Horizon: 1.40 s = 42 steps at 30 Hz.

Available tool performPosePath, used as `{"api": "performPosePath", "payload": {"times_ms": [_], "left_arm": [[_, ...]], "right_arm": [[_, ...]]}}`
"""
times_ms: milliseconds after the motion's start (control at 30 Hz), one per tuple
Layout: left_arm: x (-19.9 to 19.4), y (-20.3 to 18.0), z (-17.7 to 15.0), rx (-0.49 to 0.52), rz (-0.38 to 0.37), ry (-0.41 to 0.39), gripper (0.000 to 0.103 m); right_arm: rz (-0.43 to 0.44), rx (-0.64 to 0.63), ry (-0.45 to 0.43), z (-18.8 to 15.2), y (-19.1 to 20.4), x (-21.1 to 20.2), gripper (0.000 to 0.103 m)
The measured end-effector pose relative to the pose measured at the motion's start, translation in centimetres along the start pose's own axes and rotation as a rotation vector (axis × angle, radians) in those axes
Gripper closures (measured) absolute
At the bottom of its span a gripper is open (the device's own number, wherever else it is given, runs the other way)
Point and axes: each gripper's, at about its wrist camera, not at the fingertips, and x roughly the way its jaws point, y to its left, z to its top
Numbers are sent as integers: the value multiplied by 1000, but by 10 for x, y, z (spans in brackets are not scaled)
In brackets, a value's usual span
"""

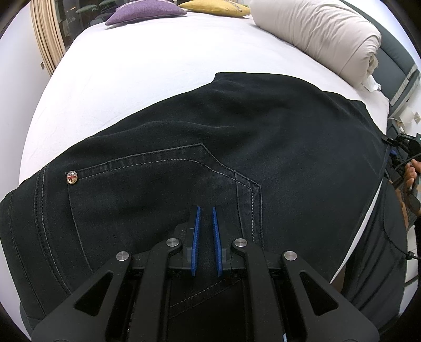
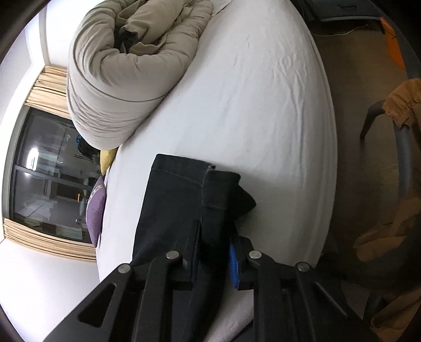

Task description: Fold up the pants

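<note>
At the bottom centre of the left wrist view, the left gripper (image 1: pixel 206 210) hangs just over the dark pants (image 1: pixel 236 147), its blue pads (image 1: pixel 196 236) close together with a narrow empty gap between them; they hold no cloth. Right under and around the tips lies a back pocket (image 1: pixel 147 189) with pale stitching, and a small round rivet (image 1: pixel 71 177) shines at the pocket's corner toward the left edge. The pants spread across the middle of the frame on the white bed sheet (image 1: pixel 144 65). At the far right edge, part of the right gripper (image 1: pixel 405 147) and the hand (image 1: pixel 411 173) holding it show. Farther up sit a rolled beige duvet (image 1: pixel 323 34) at the upper right, and purple (image 1: pixel 144 13) and yellow (image 1: pixel 215 6) cushions along the top. In the right wrist view, the right gripper (image 2: pixel 213 231) at lower centre is clamped on the leg end of the pants (image 2: pixel 179 200), with the hems lying on the sheet (image 2: pixel 250 92) beyond the tips, and the duvet (image 2: pixel 126 71) at the upper left.
</note>
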Motion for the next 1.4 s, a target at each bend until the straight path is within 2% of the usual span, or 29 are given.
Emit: {"api": "performPosePath", "payload": {"times_ms": [333, 433, 600, 700, 767, 833, 900, 967, 1000, 1067, 1100, 1133, 1167, 1267, 1300, 1400], "left_arm": [[0, 3, -1, -10, -15, -4, 94], [0, 8, -1, -34, -33, -4, 94], [0, 13, -1, -37, -31, 1, 94], [0, 13, 0, -45, -31, 6, 94], [-2, 12, 2, -55, -30, 8, 94], [-6, 5, 9, -54, -70, -4, 94], [-9, -16, 27, -41, -167, -25, 94], [-7, -42, 44, 11, -229, -46, 94], [-2, -63, 57, 54, -283, -51, 94], [13, -87, 71, 97, -342, -26, 94], [29, -99, 76, 128, -322, 5, 94], [45, -104, 75, 152, -269, 41, 94], [54, -102, 73, 152, -249, 61, 94], [57, -63, 54, 21, -356, 45, 94], [54, -50, 49, -11, -369, 44, 94], [44, -22, 39, -79, -358, 26, 94]], "right_arm": [[29, -12, -9, 5, 0, 13, 81], [59, -19, -24, 5, -1, 7, 93], [132, -29, -61, 5, 3, -7, 95], [134, -54, -63, 7, 8, -7, 96], [98, -67, -60, 7, 8, -5, 97], [82, -59, -52, 8, 5, -2, 97], [68, -69, -49, 8, 5, 1, 97], [58, -80, -48, 9, 7, 3, 97], [50, -89, -48, 9, 9, 3, 97], [34, -104, -45, 11, 13, 4, 97], [23, -111, -42, 12, 14, 4, 97], [16, -113, -40, 12, 15, 6, 97], [7, -117, -39, 12, 16, 7, 97], [-11, -141, -38, 13, 19, 10, 97], [-13, -147, -38, 13, 19, 11, 97], [-9, -141, -40, 12, 18, 13, 97]]}}
